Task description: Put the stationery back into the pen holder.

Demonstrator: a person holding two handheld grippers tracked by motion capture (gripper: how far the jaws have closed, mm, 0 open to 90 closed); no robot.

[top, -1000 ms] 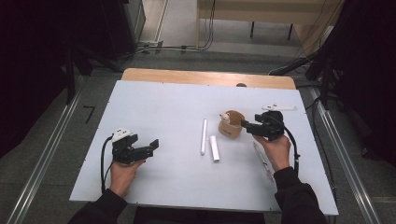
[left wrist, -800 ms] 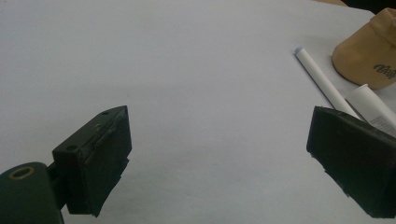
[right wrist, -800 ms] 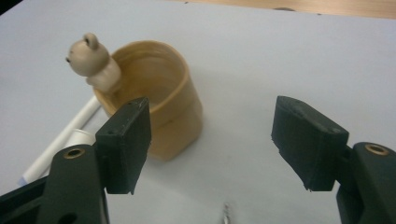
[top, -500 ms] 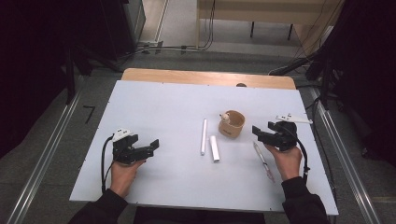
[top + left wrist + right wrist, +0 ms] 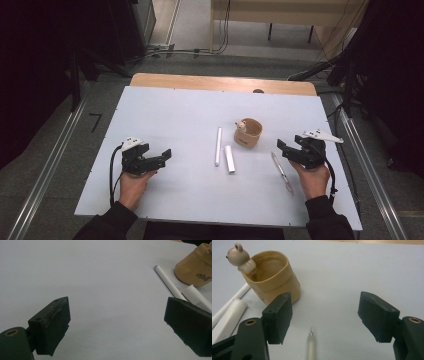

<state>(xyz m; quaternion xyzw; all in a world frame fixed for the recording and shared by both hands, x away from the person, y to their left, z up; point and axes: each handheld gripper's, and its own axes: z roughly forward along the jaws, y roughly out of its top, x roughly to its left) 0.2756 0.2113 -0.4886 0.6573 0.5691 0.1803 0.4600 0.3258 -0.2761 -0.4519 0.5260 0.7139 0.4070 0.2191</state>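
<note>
Right gripper (image 5: 325, 317) jaws apart, nothing between them; they have just been opening. Pen (image 5: 311, 346) lies flat on table (image 5: 165, 115) directly below, near tan cup (image 5: 274, 275). Risk: thin pen rolls or skids under one pad, nudging cup.

The pen (image 5: 311, 346) lay between the right gripper's (image 5: 325, 316) jaws in the right gripper view, cut off by the bottom edge; only its tip and a short blurred length of barrel were on record. In the same view the short white tube (image 5: 227, 317) and the long white stick (image 5: 233, 301) ran out at the left edge. In the left gripper view the tan cup (image 5: 196, 266) was cropped at the right and top edges, its printed wording only partly legible. The right jaw of the left gripper (image 5: 117, 326) covered the near ends of both white items. In the high view the cup's lettering was too small to read.
</note>
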